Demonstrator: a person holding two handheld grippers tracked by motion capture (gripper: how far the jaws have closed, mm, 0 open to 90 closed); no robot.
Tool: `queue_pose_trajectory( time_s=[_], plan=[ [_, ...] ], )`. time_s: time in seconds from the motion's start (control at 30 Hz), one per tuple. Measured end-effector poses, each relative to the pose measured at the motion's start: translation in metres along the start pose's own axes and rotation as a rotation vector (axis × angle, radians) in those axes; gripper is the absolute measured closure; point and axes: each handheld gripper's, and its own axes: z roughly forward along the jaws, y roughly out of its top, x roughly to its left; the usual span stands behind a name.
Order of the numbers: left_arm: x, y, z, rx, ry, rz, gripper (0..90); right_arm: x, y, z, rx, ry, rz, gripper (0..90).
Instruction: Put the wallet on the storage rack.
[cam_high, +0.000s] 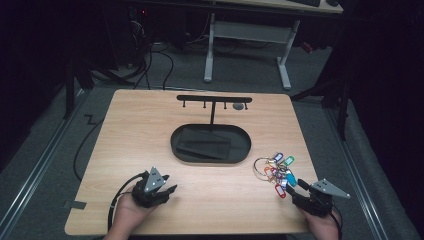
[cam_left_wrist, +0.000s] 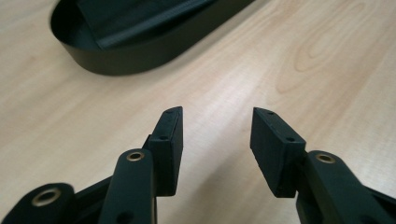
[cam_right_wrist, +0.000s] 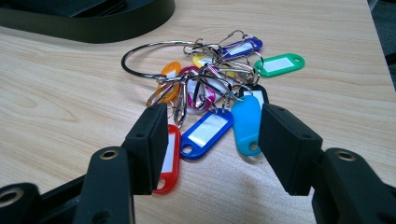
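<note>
Right gripper (cam_right_wrist: 212, 140) jaws apart, just short of the key tags (cam_right_wrist: 205, 128); best closing low on one flat tag. Left gripper (cam_left_wrist: 215, 140) agape, idle.

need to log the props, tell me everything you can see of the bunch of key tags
The bunch of key tags lies flat on the wooden table, right of the black oval tray. Plastic tags in red, blue, light blue, green, orange, pink and yellow hang by metal clips from one large wire ring. The right gripper, fingers open, sits just before it.
</note>
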Motion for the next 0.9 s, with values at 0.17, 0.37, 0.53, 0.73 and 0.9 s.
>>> queue_pose_trajectory(
  time_s=[0.17, 0.37, 0.53, 0.73, 0.9],
  plan=[
    [-0.003, -0.007, 0.008, 0.057, -0.01, 0.079, 54.7, 0.0, 0.002, 0.0, 0.011, -0.02, -0.001, 41.6],
    [0.004, -0.008, 0.006, 0.047, 0.023, 0.077, 47.5, 0.003, 0.006, 0.004, 0.009, -0.023, -0.015, 41.3],
    [0.008, -0.009, 0.008, 0.048, -0.002, 0.055, 47.3, 0.014, 0.01, 0.009, 0.024, -0.026, -0.066, 40.0],
    [0.009, -0.006, 0.008, 0.032, -0.027, 0.039, 45.0, 0.025, 0.015, 0.016, 0.081, -0.011, -0.091, 36.4],
    [0.012, -0.006, 0.007, 0.027, -0.027, 0.024, 44.8, 0.031, 0.021, 0.027, 0.163, -0.011, -0.103, 33.8]
  ],
)
